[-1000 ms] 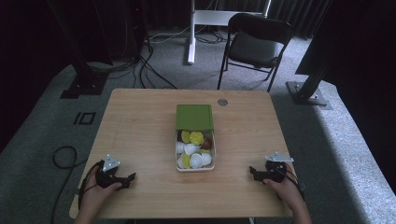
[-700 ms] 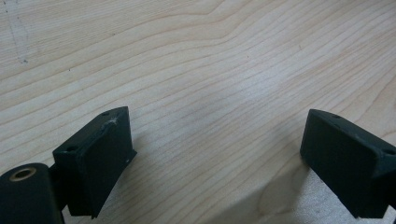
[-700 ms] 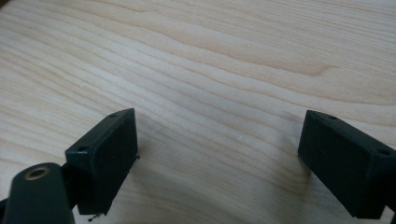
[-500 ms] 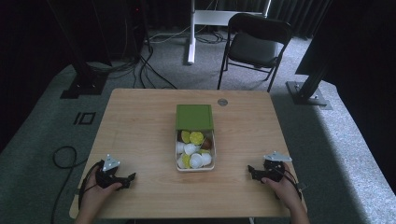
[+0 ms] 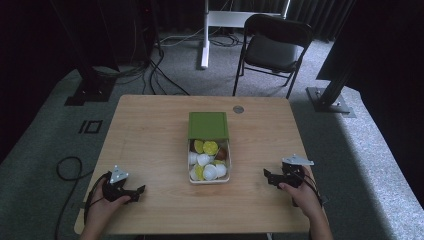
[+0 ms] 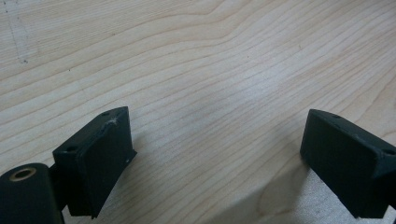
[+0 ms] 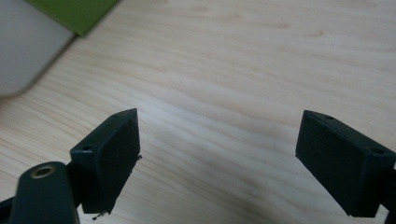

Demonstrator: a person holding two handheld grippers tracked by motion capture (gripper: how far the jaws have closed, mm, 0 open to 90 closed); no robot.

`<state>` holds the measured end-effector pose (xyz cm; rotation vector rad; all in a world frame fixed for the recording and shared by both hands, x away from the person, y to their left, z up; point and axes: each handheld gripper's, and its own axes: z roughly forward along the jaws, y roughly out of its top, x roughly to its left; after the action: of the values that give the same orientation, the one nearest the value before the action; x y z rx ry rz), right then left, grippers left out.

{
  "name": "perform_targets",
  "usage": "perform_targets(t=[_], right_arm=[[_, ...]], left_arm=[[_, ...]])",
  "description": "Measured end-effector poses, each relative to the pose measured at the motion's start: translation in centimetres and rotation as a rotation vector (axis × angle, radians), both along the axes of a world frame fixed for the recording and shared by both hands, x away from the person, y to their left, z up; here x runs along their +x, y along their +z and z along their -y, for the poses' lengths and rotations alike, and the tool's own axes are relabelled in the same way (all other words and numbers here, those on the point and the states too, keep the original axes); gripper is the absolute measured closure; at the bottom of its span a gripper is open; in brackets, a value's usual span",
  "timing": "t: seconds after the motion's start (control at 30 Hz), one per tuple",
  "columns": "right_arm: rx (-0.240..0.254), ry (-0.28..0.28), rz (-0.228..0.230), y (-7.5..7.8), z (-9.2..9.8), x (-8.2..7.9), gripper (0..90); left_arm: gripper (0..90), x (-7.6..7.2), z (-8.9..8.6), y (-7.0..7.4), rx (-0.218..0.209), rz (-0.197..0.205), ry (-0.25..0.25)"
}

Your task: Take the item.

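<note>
My right tool [image 5: 270, 177] sits near the bench's [image 5: 150, 130] right front corner, jaws spread wide with nothing but bare wood between them, and they have just eased in a touch. My left tool [image 5: 136, 190] rests near the left front corner, jaws equally wide and empty over bare grain. The open box [image 5: 209, 181] lies at mid-bench between the two, its long axis running from the front edge toward the far edge, its green lid [image 5: 208, 124] lying at its far end. From my right tool the box is off to my left and slightly farther in; that tool looks a bit nearer than the left one, so I judge it the likelier to reach in. Inside I see a heap of white and yellow capsules [image 5: 209, 171], but from above they blur together and I cannot count them or tell which way each one faces. In the right gripper view, the box wall and a lid corner are cut off at the upper left.
</note>
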<state>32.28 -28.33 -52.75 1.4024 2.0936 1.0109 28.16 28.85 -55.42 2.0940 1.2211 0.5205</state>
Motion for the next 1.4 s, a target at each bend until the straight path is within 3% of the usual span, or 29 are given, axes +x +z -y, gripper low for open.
perform_targets(t=[0.43,0.8,1.4], right_arm=[[0.007,0.054,0.056,3.5,-1.9,0.7,16.3],[0.030,0.153,0.122,7.2,-4.6,1.2,16.3],[0.061,0.300,0.168,10.0,-9.6,1.3,16.4]], left_arm=[[10.3,0.0,0.0,0.0,0.000,0.000,0.001],[10.2,0.0,0.0,0.0,0.000,0.000,0.000],[10.3,0.0,0.0,0.0,0.000,0.001,0.000]])
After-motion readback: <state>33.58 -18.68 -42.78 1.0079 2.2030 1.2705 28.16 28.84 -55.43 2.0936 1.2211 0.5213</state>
